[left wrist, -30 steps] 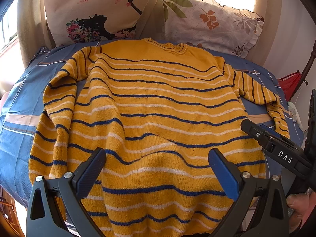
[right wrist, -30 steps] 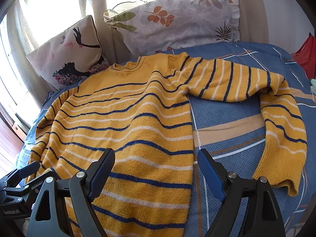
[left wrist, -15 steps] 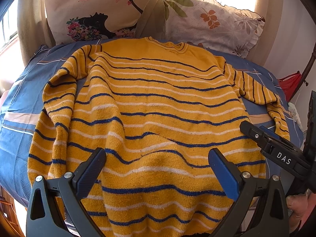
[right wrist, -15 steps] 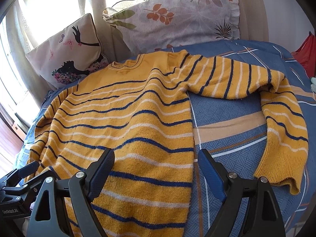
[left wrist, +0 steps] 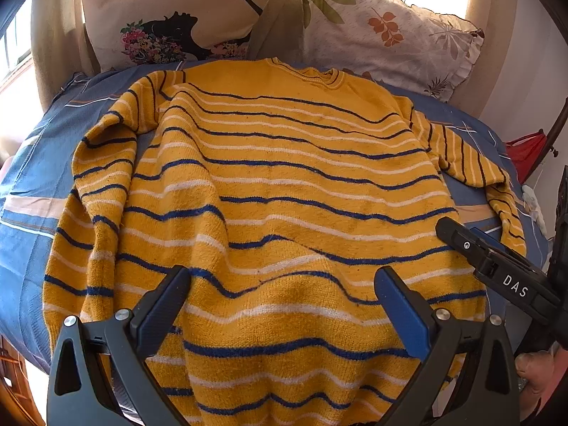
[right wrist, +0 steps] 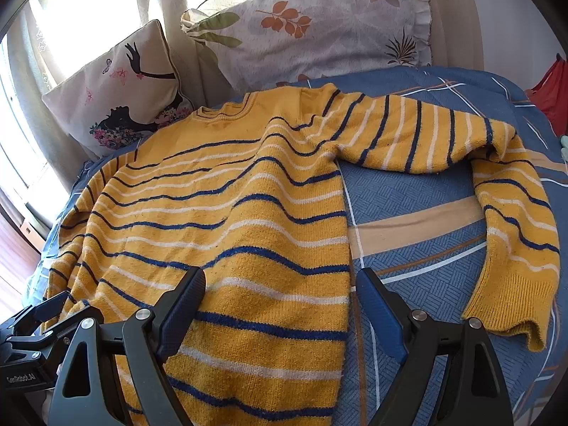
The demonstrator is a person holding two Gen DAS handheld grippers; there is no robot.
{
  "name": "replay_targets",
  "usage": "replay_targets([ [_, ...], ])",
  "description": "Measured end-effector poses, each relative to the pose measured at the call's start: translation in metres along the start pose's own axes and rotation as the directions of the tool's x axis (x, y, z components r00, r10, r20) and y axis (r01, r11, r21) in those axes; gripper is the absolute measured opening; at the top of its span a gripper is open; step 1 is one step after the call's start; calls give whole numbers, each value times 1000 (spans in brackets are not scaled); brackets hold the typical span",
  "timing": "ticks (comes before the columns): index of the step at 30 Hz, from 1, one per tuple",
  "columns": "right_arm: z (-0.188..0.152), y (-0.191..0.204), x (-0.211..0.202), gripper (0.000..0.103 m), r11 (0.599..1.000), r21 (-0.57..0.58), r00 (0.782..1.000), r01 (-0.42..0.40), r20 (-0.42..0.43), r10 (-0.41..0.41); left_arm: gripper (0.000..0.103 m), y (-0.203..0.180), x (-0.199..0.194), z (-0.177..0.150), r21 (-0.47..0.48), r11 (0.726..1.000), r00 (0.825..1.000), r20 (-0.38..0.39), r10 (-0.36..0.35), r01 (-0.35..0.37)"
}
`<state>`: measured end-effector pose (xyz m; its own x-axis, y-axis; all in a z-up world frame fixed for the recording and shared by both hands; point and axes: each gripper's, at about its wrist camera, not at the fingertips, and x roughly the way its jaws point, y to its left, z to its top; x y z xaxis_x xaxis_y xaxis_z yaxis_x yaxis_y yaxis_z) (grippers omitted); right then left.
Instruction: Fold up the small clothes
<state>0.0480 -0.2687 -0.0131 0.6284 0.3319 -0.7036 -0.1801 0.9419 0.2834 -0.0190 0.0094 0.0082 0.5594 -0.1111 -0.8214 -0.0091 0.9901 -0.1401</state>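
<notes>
Sweater [left wrist: 284,184] lies flat as before; left gripper [left wrist: 284,305] and right gripper [right wrist: 280,305] remain released

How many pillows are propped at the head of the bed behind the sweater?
2. The cushion with the black silhouette print stands left of the sweater's collar; the leaf-print pillow stands right of it, behind the shoulder. Others may lie outside the frame.
</notes>
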Motion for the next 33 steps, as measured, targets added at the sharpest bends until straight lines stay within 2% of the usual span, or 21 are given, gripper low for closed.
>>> replay_targets([
  [12, 0, -1, 7, 91, 1000, -2, 1000, 2, -13, -2, 103, 7, 4, 0, -6, 1000, 1000, -8, 2, -2],
  [17, 0, -1, 7, 91, 1000, -5, 1000, 5, -15, -5, 103, 35, -15, 1, -26, 1000, 999, 35, 3, -2],
  [19, 1, -2, 8, 91, 1000, -3, 1000, 8, -15, -8, 103, 59, -29, 3, -74, 997, 997, 69, 34, -29],
  [21, 1, -3, 8, 92, 1000, 0, 1000, 9, -13, -9, 103, 88, -39, 4, -141, 986, 990, 93, 104, -90],
  [24, 1, -3, 10, 92, 1000, 2, 1000, 10, -9, -10, 103, 130, -38, 3, -215, 948, 964, 69, 255, -236],
  [25, 1, -2, 10, 93, 1000, 1, 1000, 12, -8, -12, 103, 141, -36, 1, -232, 936, 958, 55, 283, -263],
  [28, 2, -1, 11, 93, 1000, -7, 1000, 16, -9, -16, 103, 164, -28, -5, -256, 926, 956, 23, 294, -278],
  [30, 2, -2, 10, 93, 1000, -3, 1000, 15, -10, -15, 101, 165, -23, -8, -254, 937, 968, 12, 251, -240],
  [32, 2, -2, 11, 93, 1000, 1, 1000, 18, -10, -18, 73, 158, -18, -10, -223, 961, 985, 5, 171, -166],
  [33, 2, -1, 11, 93, 1000, 0, 1000, 21, -10, -21, 34, 153, -13, -10, -206, 969, 991, -20, 136, -137],
])
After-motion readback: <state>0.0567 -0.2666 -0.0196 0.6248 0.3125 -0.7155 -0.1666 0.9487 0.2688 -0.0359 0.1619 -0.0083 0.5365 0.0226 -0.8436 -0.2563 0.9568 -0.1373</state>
